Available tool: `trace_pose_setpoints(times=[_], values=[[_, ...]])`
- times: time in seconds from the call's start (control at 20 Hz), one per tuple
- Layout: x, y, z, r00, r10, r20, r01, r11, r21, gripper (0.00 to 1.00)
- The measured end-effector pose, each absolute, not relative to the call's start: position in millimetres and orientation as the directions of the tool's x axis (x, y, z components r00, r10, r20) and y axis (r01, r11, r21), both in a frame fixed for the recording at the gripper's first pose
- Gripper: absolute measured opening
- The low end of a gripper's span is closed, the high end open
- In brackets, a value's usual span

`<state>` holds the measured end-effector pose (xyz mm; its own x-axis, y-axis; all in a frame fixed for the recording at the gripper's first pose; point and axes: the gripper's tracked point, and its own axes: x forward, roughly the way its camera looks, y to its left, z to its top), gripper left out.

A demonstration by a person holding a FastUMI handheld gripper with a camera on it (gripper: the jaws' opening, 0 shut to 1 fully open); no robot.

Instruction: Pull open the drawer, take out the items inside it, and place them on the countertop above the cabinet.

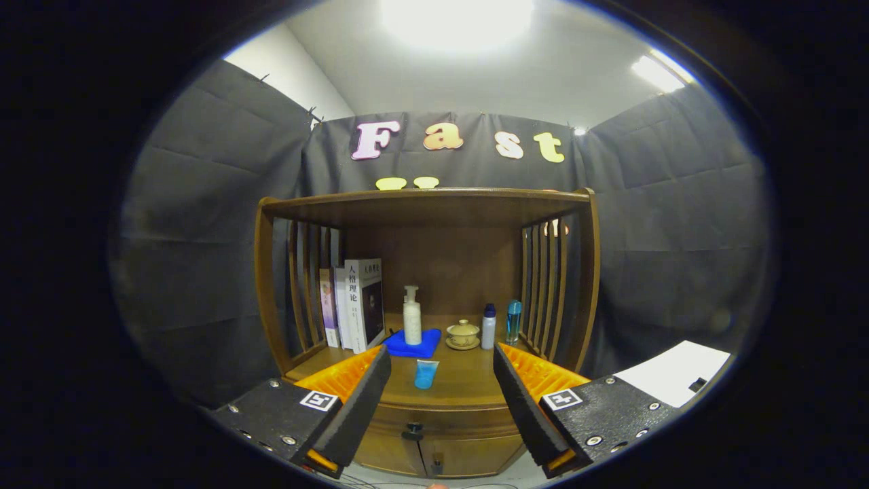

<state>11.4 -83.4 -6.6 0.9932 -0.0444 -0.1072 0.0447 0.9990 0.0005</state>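
Note:
A wooden cabinet stands ahead with a countertop (pixel 468 387) under a slatted shelf frame. Below the countertop the drawer (pixel 441 421) is closed, its small dark knob (pixel 413 430) sitting low between my fingers. A small blue tube (pixel 426 373) stands upright on the countertop's front middle, just beyond my fingers. My gripper (pixel 441 370) is open, held back from the cabinet with nothing between its fingers.
At the back of the countertop are several books (pixel 353 302), a white pump bottle (pixel 412 316) on a blue cloth (pixel 412 344), a lidded teacup on a saucer (pixel 463 333), a small white bottle (pixel 488 327) and a blue bottle (pixel 514 320). A white surface (pixel 675 380) lies to the right.

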Motion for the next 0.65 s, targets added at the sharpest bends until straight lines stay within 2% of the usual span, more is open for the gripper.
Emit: trace_pose_setpoints(times=[0.15,0.65], values=[[11,-77,-7,0.994,-0.015,-0.106,0.020,0.999,0.046,0.94],[13,-67,-14,0.993,-0.029,-0.116,0.028,1.000,-0.006,0.93]])
